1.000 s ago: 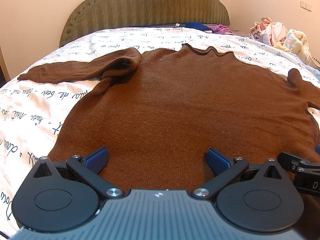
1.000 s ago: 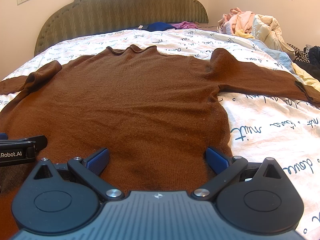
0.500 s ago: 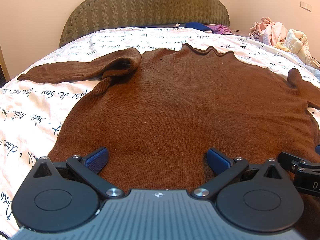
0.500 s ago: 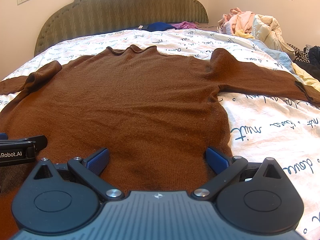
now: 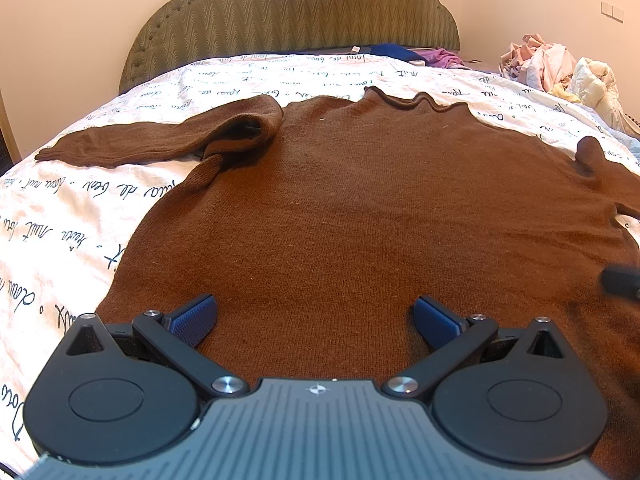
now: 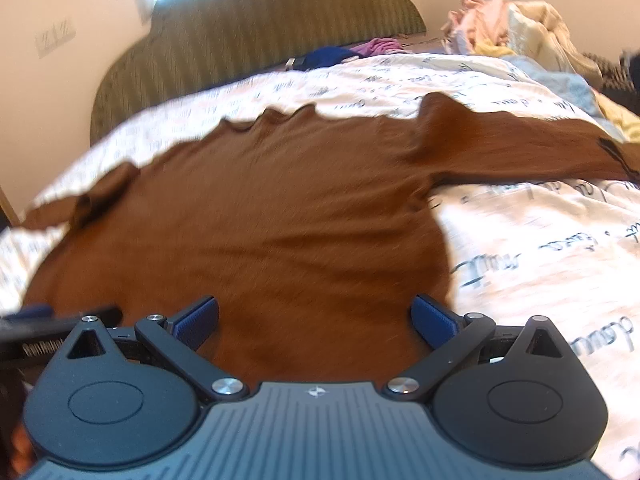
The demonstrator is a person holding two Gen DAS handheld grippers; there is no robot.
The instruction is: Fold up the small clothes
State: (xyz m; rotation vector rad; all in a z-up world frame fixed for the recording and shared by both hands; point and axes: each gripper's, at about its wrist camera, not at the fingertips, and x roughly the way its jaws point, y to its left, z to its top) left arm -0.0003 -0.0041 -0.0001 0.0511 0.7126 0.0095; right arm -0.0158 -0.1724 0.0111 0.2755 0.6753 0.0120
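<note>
A brown knit sweater (image 5: 352, 208) lies spread flat on the bed, collar toward the headboard. Its left sleeve (image 5: 140, 142) stretches out to the left with a bunched fold at the shoulder. The right sleeve (image 6: 520, 152) reaches out to the right. My left gripper (image 5: 315, 318) hovers over the sweater's lower hem, open, nothing between its blue pads. My right gripper (image 6: 316, 318) is open over the hem's right part; this view is blurred and tilted. A blurred piece of the right gripper shows at the left view's right edge (image 5: 622, 282).
The bed has a white cover with dark script (image 5: 80, 216) and a green padded headboard (image 5: 296, 12). Blue and purple clothes (image 5: 416, 54) lie by the headboard. A heap of pale clothes (image 6: 516, 28) sits at the far right.
The right gripper has lifted and swung, so its view is now blurred and tilted. In the left view it has slid toward the right edge. The left gripper has stayed put.
</note>
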